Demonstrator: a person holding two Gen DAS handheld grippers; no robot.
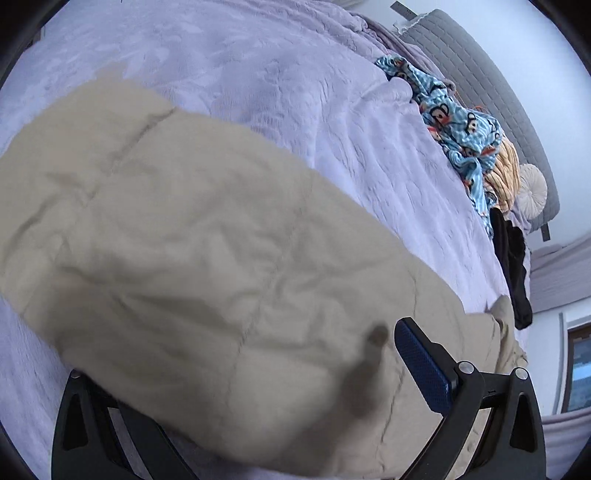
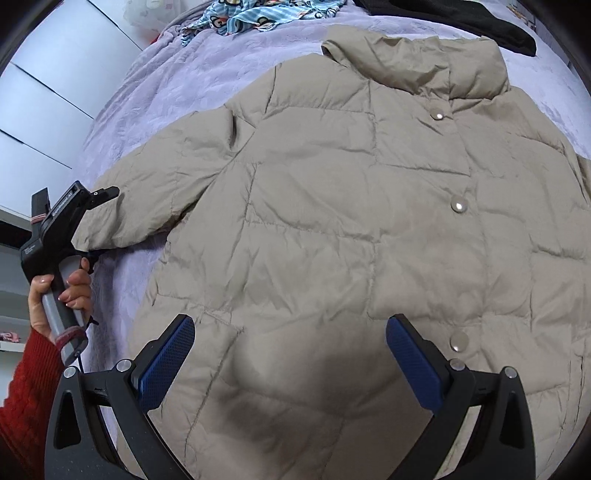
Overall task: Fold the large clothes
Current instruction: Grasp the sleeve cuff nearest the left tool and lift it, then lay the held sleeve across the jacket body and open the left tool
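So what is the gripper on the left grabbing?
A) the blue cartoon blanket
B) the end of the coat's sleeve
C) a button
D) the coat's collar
B: in the right wrist view the left gripper sits at the cuff of the beige puffer coat's sleeve, far from the collar.

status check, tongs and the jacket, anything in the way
Left tongs at the sleeve cuff, grip unclear. Right tongs open, hovering over the beige jacket, which lies flat, snaps up. Black garment beside the collar.

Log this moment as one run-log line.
left gripper: at sleeve cuff, grip unclear | right gripper: open above jacket | jacket: flat on bed, unfolded
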